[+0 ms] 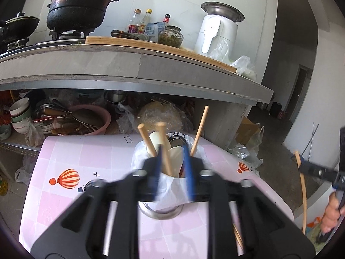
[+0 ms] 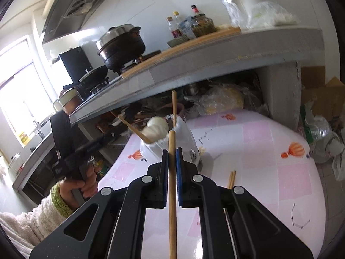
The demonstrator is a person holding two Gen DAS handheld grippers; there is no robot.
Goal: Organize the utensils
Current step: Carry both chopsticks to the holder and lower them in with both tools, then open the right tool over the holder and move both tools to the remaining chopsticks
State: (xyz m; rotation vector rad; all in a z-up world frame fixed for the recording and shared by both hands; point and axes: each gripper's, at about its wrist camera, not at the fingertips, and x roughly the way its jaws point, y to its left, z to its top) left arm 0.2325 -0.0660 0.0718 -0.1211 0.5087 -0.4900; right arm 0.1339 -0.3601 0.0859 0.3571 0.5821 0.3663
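Note:
A steel utensil holder (image 1: 160,212) lined with a white plastic bag stands on the pink balloon-print table (image 1: 86,151). Three wooden chopsticks (image 1: 199,129) and a white spoon (image 1: 175,153) stick up out of it. My left gripper (image 1: 172,152) is open at the holder's mouth; one standing chopstick (image 1: 162,133) rises between its blue pads, and they do not press it. My right gripper (image 2: 172,152) is shut on a single wooden chopstick (image 2: 172,194), held upright just in front of the holder (image 2: 185,133). The left wrist view shows it off to the right.
Two loose chopsticks (image 2: 231,179) lie on the table near the right gripper. A grey counter (image 1: 138,64) overhangs behind, carrying a black pot (image 1: 79,8), bottles and a white appliance (image 1: 215,32). Bowls and pans crowd the shelf beneath it. Bags and cardboard lie on the floor at the right.

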